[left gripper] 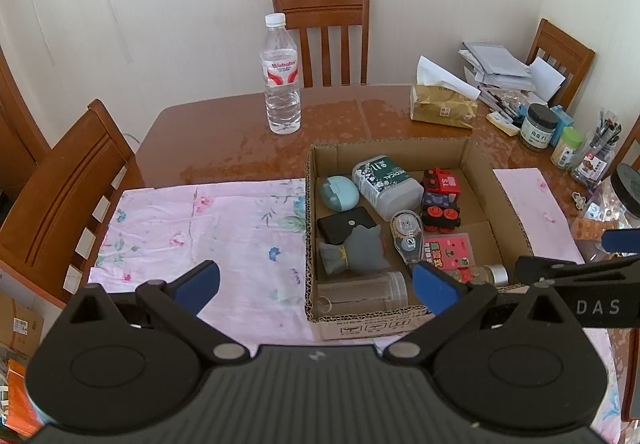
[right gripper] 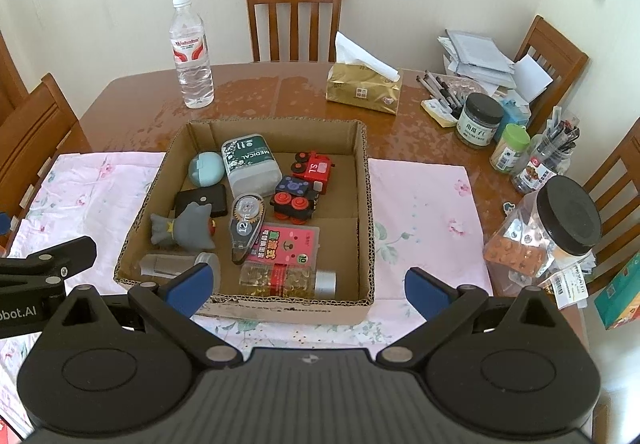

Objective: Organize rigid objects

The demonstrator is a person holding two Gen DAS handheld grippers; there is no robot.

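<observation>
Brown corrugated cardboard box [right gripper: 362,212] mid-frame already holds the small items; both tongs [left gripper: 316,286] [right gripper: 308,286] gape open, empty; pink floral cloth [left gripper: 208,228] bare, sorting apparently complete.

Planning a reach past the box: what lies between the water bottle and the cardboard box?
Only bare wooden table separates the water bottle from the cardboard box, clearest in the right wrist view.
</observation>
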